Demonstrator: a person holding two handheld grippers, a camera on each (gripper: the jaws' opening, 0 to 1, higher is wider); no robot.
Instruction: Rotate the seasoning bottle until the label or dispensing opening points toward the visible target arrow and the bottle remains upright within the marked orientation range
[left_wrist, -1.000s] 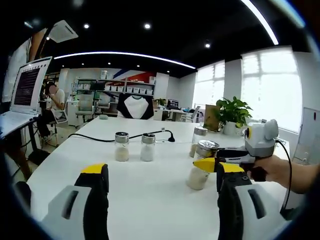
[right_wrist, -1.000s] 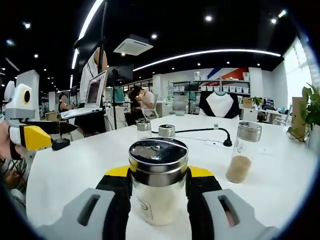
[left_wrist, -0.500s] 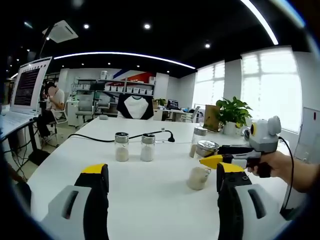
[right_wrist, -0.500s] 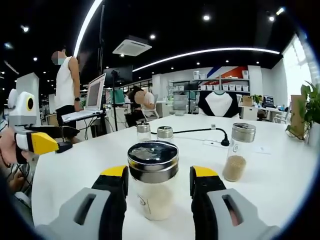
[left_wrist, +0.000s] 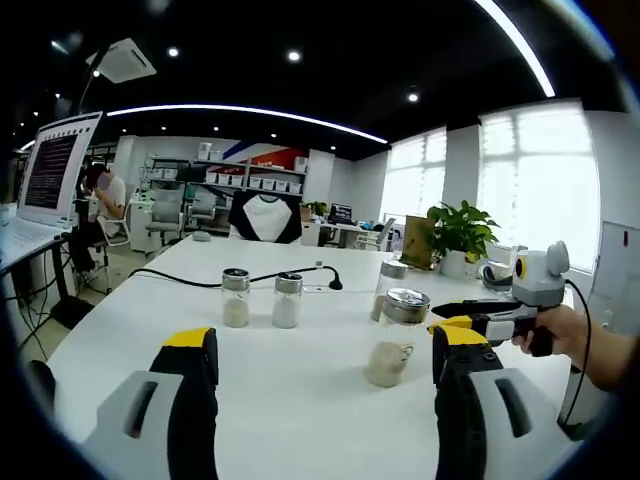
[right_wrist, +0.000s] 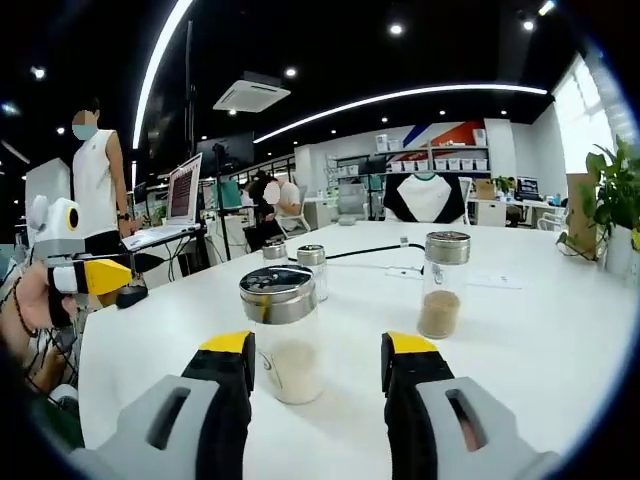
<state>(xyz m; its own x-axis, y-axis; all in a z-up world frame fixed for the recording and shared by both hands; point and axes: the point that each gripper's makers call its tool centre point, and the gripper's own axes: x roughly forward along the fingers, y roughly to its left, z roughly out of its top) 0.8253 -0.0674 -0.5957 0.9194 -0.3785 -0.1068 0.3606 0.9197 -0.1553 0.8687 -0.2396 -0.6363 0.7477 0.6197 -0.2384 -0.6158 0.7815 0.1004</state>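
A seasoning bottle (right_wrist: 280, 335) with a metal shaker lid stands upright on the white counter (right_wrist: 520, 340), just beyond the right hand-held gripper (right_wrist: 315, 385), whose jaws gape wide and hold nothing, leaving the bottle free-standing. The left hand-held gripper (left_wrist: 325, 385), equally wide and empty, hangs well apart. No target arrow can be made out. Three other bottles wait nearby.
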